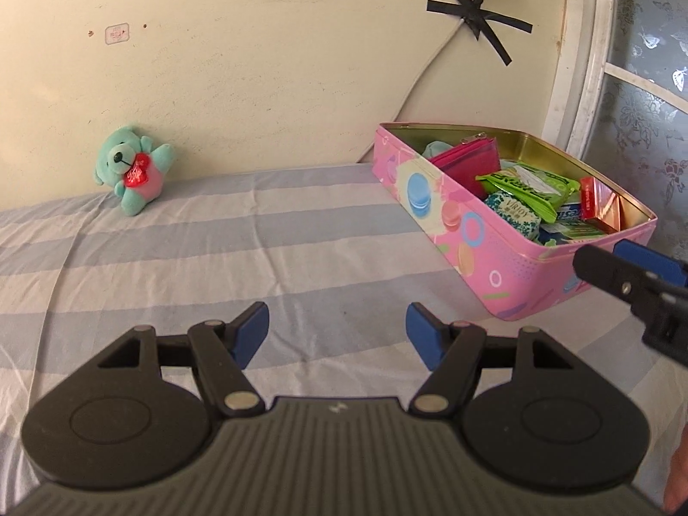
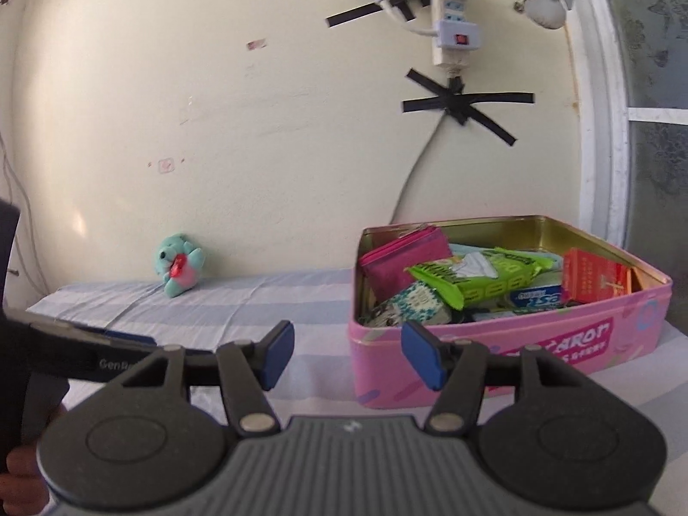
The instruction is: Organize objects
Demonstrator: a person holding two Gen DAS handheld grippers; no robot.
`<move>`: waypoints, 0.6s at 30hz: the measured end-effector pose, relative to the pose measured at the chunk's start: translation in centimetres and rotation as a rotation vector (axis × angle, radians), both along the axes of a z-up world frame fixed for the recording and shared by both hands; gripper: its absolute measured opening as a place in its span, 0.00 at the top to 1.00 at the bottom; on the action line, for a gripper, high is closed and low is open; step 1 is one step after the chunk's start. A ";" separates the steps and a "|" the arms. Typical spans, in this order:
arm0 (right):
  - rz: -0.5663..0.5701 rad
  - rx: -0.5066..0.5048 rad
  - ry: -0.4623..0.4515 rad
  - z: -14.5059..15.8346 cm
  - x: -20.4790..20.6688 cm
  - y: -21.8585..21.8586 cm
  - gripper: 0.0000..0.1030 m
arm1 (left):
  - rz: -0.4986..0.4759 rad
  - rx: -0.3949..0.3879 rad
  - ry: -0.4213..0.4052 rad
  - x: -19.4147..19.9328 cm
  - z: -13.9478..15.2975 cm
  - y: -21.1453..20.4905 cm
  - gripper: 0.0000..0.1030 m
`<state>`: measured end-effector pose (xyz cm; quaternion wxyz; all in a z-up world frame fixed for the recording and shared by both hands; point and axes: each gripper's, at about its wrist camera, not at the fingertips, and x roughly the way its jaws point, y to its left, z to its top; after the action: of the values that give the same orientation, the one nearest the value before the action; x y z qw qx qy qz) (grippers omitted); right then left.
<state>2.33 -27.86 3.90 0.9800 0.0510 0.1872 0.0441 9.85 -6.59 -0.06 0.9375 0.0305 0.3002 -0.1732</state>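
Note:
A pink tin box (image 1: 507, 266) (image 2: 516, 370) stands lidless on the striped bed sheet at the right. It holds a magenta pouch (image 1: 466, 161) (image 2: 404, 258), a green packet (image 1: 529, 187) (image 2: 486, 277), a red carton (image 1: 600, 206) (image 2: 595, 279) and several other small packs. A teal plush bear (image 1: 131, 170) (image 2: 179, 265) leans on the wall at the far left. My left gripper (image 1: 336, 335) is open over bare sheet, with nothing between its blue pads. My right gripper (image 2: 348, 354) is open too, just in front of the tin's near left corner, and holds nothing.
The striped sheet (image 1: 215, 258) runs from the bear to the tin. A taped cable (image 1: 430, 64) and a power strip (image 2: 451, 21) hang on the cream wall. A white window frame (image 1: 572, 86) stands behind the tin. The right gripper's fingers (image 1: 619, 275) reach in beside the tin.

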 end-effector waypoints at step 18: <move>-0.126 0.060 0.022 -0.5 0.5 -2.1 0.40 | -0.096 -0.018 -0.025 -0.7 -1.2 -0.4 0.22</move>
<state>2.78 -29.99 3.36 0.9768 0.0925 0.1928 -0.0125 9.18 -7.02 -1.21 0.9320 0.0385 0.2853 -0.2204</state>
